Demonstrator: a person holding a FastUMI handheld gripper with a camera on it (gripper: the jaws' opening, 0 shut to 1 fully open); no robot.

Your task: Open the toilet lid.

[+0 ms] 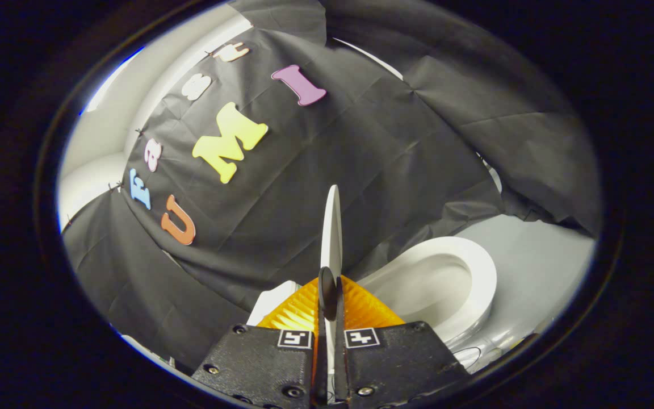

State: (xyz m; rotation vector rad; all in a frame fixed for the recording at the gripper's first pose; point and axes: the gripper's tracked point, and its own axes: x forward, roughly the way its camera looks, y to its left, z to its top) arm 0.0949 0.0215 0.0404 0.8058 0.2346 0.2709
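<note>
I have the tongs [330, 295] pinched on the toilet lid [332, 227] — both fingers press its thin edge from either side, the lid seen edge-on as a narrow white blade rising straight up from between them. The view is rolled over, so the toilet seat [483, 272] and open bowl [429, 287] sit off to one side of the lid, just beyond the fingers, with pale floor [537, 267] past them.

Progress, as I judge it: the lid is already well clear of the seat. The bowl is fully exposed and the angle between lid and seat looks wide, perhaps near upright — the fisheye warp and the tilt make the exact angle hard to call.

What is left, by my reading: carry the lid the last bit back until it rests against the tank or wall, then part the tongs and back out. A white body [273, 304] just behind the fingers may be the tank; not certain.
</note>
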